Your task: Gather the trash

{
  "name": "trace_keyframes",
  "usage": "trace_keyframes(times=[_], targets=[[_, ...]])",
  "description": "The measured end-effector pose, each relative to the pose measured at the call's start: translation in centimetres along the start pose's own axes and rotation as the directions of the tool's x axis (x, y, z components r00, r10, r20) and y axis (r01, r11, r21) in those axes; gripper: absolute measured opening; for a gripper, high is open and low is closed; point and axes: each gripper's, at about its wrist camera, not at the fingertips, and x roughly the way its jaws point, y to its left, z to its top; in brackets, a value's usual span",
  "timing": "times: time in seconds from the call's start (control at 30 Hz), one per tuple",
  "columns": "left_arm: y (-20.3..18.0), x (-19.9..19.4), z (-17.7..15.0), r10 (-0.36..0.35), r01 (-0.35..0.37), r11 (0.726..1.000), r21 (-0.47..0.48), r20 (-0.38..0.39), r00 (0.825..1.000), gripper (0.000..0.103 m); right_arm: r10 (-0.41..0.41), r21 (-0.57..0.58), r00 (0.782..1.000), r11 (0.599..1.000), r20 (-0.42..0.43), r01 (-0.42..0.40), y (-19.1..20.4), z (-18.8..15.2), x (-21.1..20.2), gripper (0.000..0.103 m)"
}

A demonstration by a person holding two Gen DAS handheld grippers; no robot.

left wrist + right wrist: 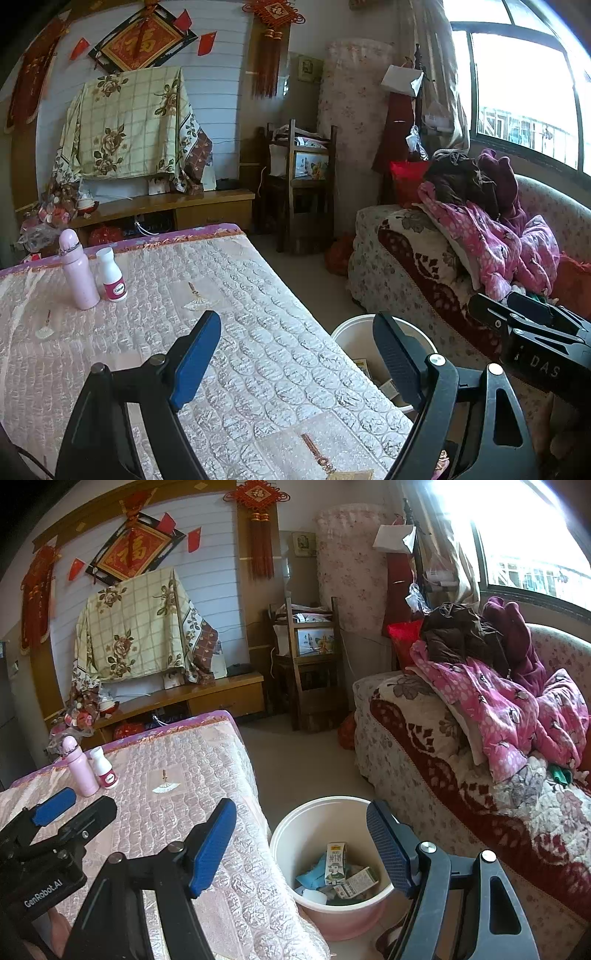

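Your left tongs [295,354] are released, blue pads well apart, nothing between them. They hang over the near edge of the worktop [258,332], which is covered in a quilted pink cloth.

Your right tongs [301,840] are released too, jaws wide and empty, hanging above the white bucket [291,827] on the floor, between the worktop and the sofa [424,760].

Trash is in the bucket already: a milk carton [335,864] standing upright, a second small carton [356,884] tilted beside it, a blue wrapper [312,877] at the left, and a white piece at the bottom left. More scraps lie under them, too jumbled to tell.

In the left wrist view the bucket [351,336] sits partly hidden behind the right pad, just beside the worktop edge.

Far end of the worktop: a pink bottle [75,275] stands upright, and a white bottle with a pink label [110,275] stands just beside it on its right; whether they touch you cannot tell. Both are well apart from your tongs. Same pair shows in the right wrist view, pink bottle [79,766] and white one [104,768].

The rest of the cloth near you is bare apart from printed fan motifs.

The sofa holds a heap of pink and maroon clothes [498,709].

Your left tongs [70,808] also show at the left edge of the right wrist view, over the worktop.
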Motion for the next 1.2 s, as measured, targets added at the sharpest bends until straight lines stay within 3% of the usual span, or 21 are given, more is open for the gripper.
trace_keyframes(times=[1.2], targets=[[-0.6,1.1,-0.8,0.013,-0.011,0.999,0.038,-0.049,0.999,0.085,-0.01,0.012,1.0,1.0,-0.022,0.01,-0.6,-0.4,0.7,0.076]])
